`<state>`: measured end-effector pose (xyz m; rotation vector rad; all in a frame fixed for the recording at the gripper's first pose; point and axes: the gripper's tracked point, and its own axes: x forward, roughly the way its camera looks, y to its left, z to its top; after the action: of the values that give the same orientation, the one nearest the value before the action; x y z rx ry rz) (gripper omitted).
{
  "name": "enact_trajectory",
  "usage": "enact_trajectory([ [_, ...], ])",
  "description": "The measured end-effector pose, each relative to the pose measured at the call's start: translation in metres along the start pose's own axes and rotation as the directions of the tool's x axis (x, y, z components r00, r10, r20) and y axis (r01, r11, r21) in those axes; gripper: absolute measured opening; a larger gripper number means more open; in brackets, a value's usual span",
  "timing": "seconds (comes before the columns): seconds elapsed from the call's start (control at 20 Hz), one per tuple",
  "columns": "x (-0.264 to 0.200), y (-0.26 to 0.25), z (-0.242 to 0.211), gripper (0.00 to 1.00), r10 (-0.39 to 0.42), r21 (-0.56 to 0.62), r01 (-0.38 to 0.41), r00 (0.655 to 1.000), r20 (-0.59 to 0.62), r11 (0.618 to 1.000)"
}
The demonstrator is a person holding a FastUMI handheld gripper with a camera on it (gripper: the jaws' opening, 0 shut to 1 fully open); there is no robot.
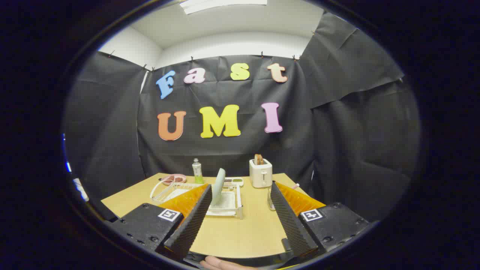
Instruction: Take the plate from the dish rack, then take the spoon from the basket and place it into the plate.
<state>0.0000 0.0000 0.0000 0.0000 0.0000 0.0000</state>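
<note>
Broadly, a light wooden rectangular table (240, 232) spreads out ahead of the gripper (240, 195), backed by black cloth walls. The gripper's two ridged fingers stand wide apart with nothing between them but bare tabletop, and a person's fingertips (221, 263) show at the near edge below them.

Next in size, a white plastic dish rack (229, 204) sits just beyond the left finger, toward the middle of the table. A pale grey-green round plate (218, 186) stands upright on its edge in that rack, leaning slightly, its lower part hidden behind the left fingertip.

To the left of the rack lies a white wire basket (170, 189), partly covered by the left finger; whether a spoon lies inside it cannot be told from here.

Farther back and to the right stands a cream boxy toaster (261, 173) with brown slices of toast poking from its top. A clear drinking glass (270, 200) stands near the right finger, just beside its tip.

At the far edge, a small pink bowl (174, 179) rests on the left, a slim green-and-white bottle (197, 171) stands beside it, and a flat white tray with dark compartments (233, 182) lies behind the plate.
</note>
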Motion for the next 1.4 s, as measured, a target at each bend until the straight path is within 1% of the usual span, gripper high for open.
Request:
enact_trajectory([
  [0.5,0.003,-0.007,-0.008,1.0,0.002,-0.012,-0.002,1.0,-0.022,1.0],
  [0.95,0.011,0.0,-0.012,1.0,0.011,-0.034,-0.012,0.999,-0.033,0.999],
  [1.2,0.043,0.014,0.001,1.0,0.019,-0.078,-0.022,0.999,-0.043,0.997],
  [1.4,0.091,0.036,0.02,1.0,0.043,-0.123,-0.051,0.997,-0.071,0.991],
])
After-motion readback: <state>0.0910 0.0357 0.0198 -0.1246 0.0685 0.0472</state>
